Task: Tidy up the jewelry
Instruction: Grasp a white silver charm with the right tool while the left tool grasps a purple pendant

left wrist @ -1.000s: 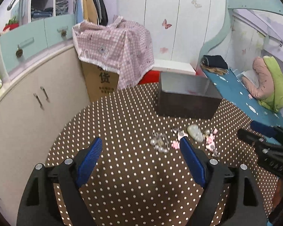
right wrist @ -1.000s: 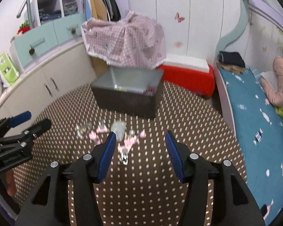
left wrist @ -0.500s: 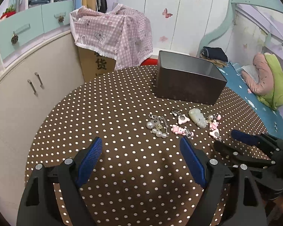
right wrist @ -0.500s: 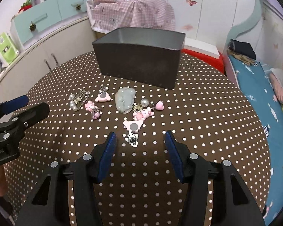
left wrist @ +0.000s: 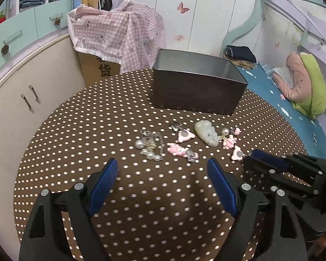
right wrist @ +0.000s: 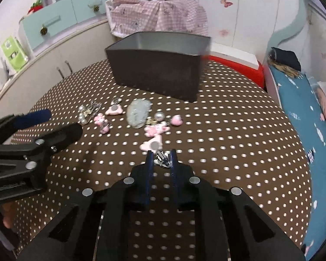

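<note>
Left gripper (left wrist: 162, 169): jaws wide apart, tilted down, nothing between them
Right gripper (right wrist: 161, 159): tilted down, jaws closing, narrow gap, silver clasp (right wrist: 162, 158) between the pads

Box (left wrist: 197, 89) sits at the far side of my table (left wrist: 76, 134), jewelry pieces (left wrist: 184, 139) scattered in front of it; my left gripper (left wrist: 163, 180) is nearer than them, my right gripper (right wrist: 162, 159) at their near right end
</note>
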Action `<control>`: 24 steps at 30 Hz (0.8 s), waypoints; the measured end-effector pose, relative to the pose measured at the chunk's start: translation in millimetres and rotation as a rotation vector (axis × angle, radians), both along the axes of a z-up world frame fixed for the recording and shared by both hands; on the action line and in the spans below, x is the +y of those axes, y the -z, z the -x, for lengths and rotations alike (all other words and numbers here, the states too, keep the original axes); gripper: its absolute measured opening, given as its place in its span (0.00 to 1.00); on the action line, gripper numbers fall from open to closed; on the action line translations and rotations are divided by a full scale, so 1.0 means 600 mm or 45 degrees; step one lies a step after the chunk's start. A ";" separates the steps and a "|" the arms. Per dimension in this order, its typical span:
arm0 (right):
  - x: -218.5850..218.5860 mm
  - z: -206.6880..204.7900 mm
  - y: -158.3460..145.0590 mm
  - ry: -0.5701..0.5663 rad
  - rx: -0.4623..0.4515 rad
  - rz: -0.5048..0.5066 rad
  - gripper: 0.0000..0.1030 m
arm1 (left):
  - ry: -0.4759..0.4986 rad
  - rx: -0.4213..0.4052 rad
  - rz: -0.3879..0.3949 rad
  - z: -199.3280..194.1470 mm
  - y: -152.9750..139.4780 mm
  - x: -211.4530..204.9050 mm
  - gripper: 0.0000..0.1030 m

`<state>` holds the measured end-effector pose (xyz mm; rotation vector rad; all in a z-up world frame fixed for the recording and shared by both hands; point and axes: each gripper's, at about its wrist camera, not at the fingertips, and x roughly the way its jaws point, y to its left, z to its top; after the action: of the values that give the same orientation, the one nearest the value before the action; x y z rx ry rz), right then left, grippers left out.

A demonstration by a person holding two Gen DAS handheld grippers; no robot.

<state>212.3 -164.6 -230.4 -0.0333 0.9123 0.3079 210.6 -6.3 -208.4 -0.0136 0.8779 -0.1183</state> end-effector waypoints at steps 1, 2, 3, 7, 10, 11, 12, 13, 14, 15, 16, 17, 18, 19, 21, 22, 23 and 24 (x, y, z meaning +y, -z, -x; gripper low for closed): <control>-0.009 -0.001 -0.001 0.007 0.001 -0.011 0.15 | -0.001 0.010 0.001 -0.004 0.002 -0.005 0.79; -0.015 -0.003 -0.003 0.013 -0.001 -0.020 0.15 | -0.010 0.026 0.002 -0.010 0.006 -0.012 0.79; -0.021 -0.005 -0.004 0.018 -0.003 -0.026 0.15 | -0.016 0.037 0.000 -0.013 0.008 -0.016 0.79; -0.045 -0.008 -0.003 0.020 0.004 -0.064 0.15 | -0.060 0.076 -0.024 -0.029 0.015 -0.035 0.77; -0.056 -0.008 -0.004 0.008 0.005 -0.091 0.15 | -0.083 0.095 -0.049 -0.041 0.017 -0.052 0.66; -0.058 -0.008 -0.004 0.006 0.006 -0.096 0.15 | -0.084 0.106 -0.049 -0.044 0.019 -0.057 0.63; -0.061 -0.009 -0.005 0.007 0.003 -0.104 0.15 | -0.087 0.125 -0.048 -0.047 0.021 -0.060 0.61; -0.063 -0.010 -0.005 0.006 0.003 -0.110 0.15 | -0.093 0.132 -0.045 -0.049 0.022 -0.061 0.61; -0.064 -0.011 -0.005 0.004 0.006 -0.116 0.15 | -0.095 0.133 -0.041 -0.050 0.022 -0.062 0.61; -0.066 -0.011 -0.004 0.006 0.004 -0.121 0.15 | -0.102 0.133 -0.048 -0.052 0.022 -0.065 0.61; -0.069 -0.012 -0.004 0.009 0.003 -0.127 0.15 | -0.109 0.132 -0.058 -0.054 0.022 -0.066 0.56; -0.072 -0.013 -0.004 0.009 0.005 -0.133 0.15 | -0.104 0.137 -0.064 -0.057 0.024 -0.069 0.49; -0.074 -0.014 -0.003 0.011 0.007 -0.138 0.15 | -0.099 0.155 -0.063 -0.060 0.027 -0.070 0.38; -0.075 -0.013 -0.004 0.012 0.006 -0.140 0.15 | -0.102 0.150 -0.070 -0.061 0.025 -0.072 0.35; -0.078 -0.013 -0.004 0.013 0.008 -0.145 0.15 | -0.095 0.147 -0.094 -0.060 0.026 -0.073 0.26; -0.077 -0.012 -0.005 0.015 0.006 -0.147 0.15 | -0.097 0.144 -0.103 -0.063 0.025 -0.074 0.15; -0.078 -0.011 -0.005 0.017 0.003 -0.149 0.15 | -0.096 0.142 -0.101 -0.063 0.025 -0.073 0.10; -0.077 -0.011 -0.006 0.016 0.003 -0.150 0.15 | -0.092 0.144 -0.080 -0.062 0.024 -0.067 0.10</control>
<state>219.1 -211.1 -226.9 0.0818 0.8951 0.3497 248.1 -46.2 -223.0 0.0070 0.9923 -0.0223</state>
